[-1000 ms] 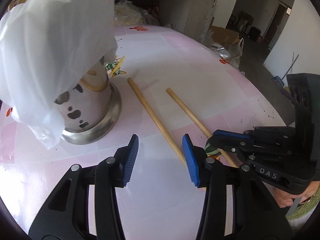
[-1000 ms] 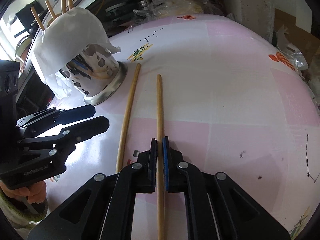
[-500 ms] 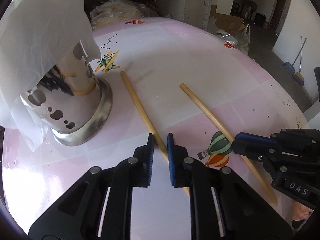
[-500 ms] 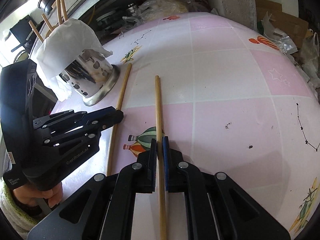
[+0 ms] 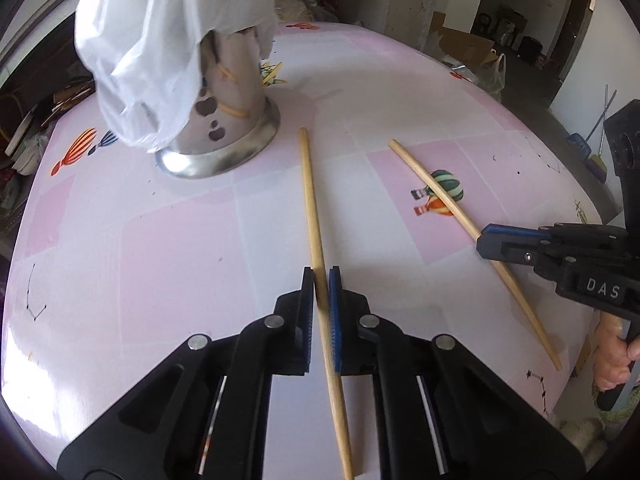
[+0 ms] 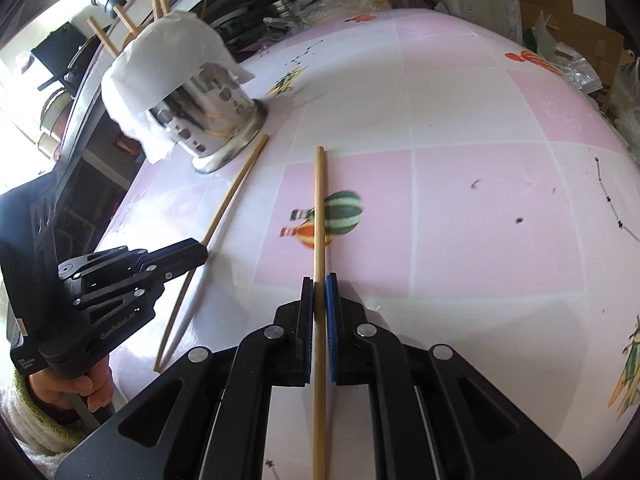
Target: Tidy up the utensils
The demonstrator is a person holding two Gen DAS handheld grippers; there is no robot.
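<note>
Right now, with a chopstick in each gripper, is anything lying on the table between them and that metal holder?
Nothing visible does. The left gripper is shut on the left chopstick, the right gripper on the right chopstick. Only bare tablecloth lies before the metal holder. But a white plastic bag drapes its top; its opening is hidden.

In the left wrist view a utensil holder (image 5: 224, 120) draped with a plastic bag (image 5: 160, 40) is seen at upper left on the table (image 5: 120, 260). One chopstick (image 5: 312, 208) is laid at centre, just right of the holder's base; a second chopstick (image 5: 452, 208) is laid further right, well apart.
</note>
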